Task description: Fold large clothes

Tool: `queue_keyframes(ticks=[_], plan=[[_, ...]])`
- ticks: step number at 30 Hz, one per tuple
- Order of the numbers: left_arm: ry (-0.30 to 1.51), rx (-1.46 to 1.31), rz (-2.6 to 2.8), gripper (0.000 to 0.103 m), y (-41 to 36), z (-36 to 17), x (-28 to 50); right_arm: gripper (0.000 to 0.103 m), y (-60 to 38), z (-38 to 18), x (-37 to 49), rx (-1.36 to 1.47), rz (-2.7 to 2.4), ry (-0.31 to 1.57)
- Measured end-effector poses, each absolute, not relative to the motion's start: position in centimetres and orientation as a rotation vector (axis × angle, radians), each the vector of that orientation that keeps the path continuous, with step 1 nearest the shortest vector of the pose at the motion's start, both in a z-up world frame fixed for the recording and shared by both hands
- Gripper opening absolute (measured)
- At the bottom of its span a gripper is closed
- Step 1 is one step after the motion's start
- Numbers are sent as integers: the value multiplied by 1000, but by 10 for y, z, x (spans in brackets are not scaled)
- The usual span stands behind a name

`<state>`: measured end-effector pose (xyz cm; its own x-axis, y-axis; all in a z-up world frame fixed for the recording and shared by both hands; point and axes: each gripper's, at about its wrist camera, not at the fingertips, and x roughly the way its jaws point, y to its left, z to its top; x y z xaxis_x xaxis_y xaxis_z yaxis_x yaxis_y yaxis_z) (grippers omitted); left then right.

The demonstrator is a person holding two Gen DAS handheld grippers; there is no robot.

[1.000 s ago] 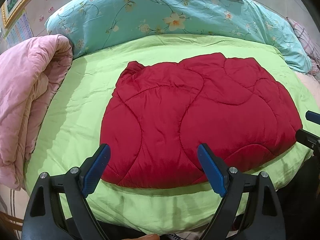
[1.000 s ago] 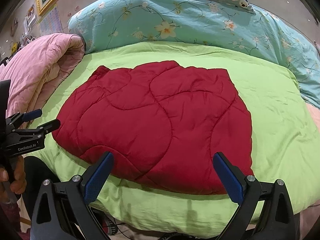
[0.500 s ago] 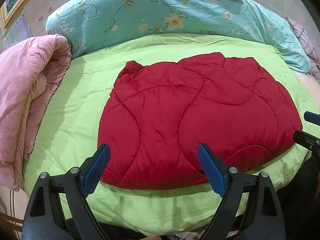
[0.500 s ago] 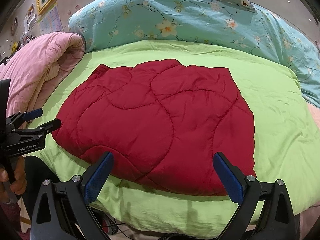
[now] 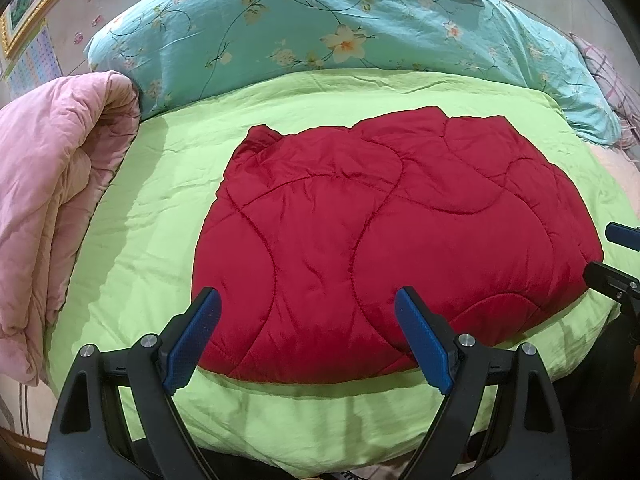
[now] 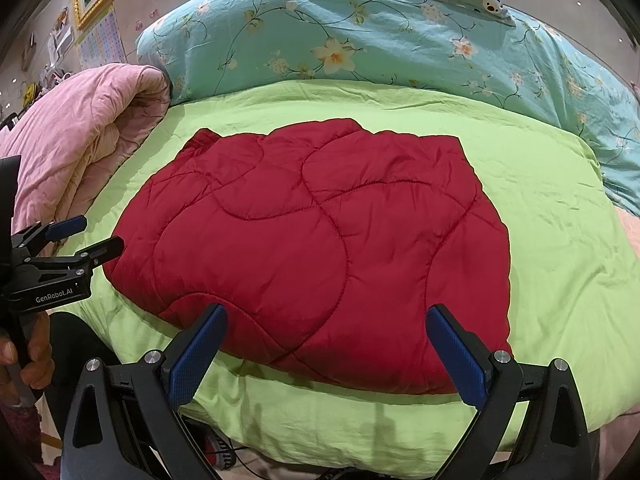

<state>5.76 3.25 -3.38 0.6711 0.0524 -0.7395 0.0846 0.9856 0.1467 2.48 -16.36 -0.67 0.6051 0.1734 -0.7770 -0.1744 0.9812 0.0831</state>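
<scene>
Red quilt (image 5: 396, 236) lay flat on green sheet (image 5: 152, 216), already folded small. Looked puffy, soft, light, a bit slippery. Best grabbed at near corners, pinching all layers. Left gripper (image 5: 308, 336) and right gripper (image 6: 326, 354) hung above near edge, jaws wide apart, empty.

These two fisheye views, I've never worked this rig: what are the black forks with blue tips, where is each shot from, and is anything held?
They are hand-held tongs, one in each of a person's hands, with a camera on each looking forward along its fingers. The left view shows the left tongs; the right view shows the right tongs. Both are open and hold nothing. Ahead lies a red quilted garment, folded flat on a green quilt. A pink quilt is bunched at the left, and floral blue bedding lies behind. In the right view, the left tongs also appear at the left edge.
</scene>
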Motion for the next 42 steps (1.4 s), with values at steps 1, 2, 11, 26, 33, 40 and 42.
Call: queue_keyframes(ticks=[1, 2, 11, 26, 33, 40, 42], plan=[[836, 175, -18, 89, 32, -34, 58, 100, -164, -7, 26, -2, 201, 899], [835, 176, -19, 89, 32, -34, 58, 100, -164, -7, 26, -1, 201, 899], [834, 175, -20, 89, 31, -33, 59, 100, -165, -6, 27, -1, 205, 900], [837, 174, -22, 89, 30, -33, 61, 100, -167, -6, 30, -1, 205, 904], [836, 174, -23, 89, 30, -33, 61, 100, -167, -6, 30, 0, 204, 903], [831, 175, -27, 89, 30, -34, 63, 100, -167, -6, 30, -2, 204, 904], [831, 176, -28, 89, 30, -35, 64, 100, -167, -7, 30, -1, 204, 904]])
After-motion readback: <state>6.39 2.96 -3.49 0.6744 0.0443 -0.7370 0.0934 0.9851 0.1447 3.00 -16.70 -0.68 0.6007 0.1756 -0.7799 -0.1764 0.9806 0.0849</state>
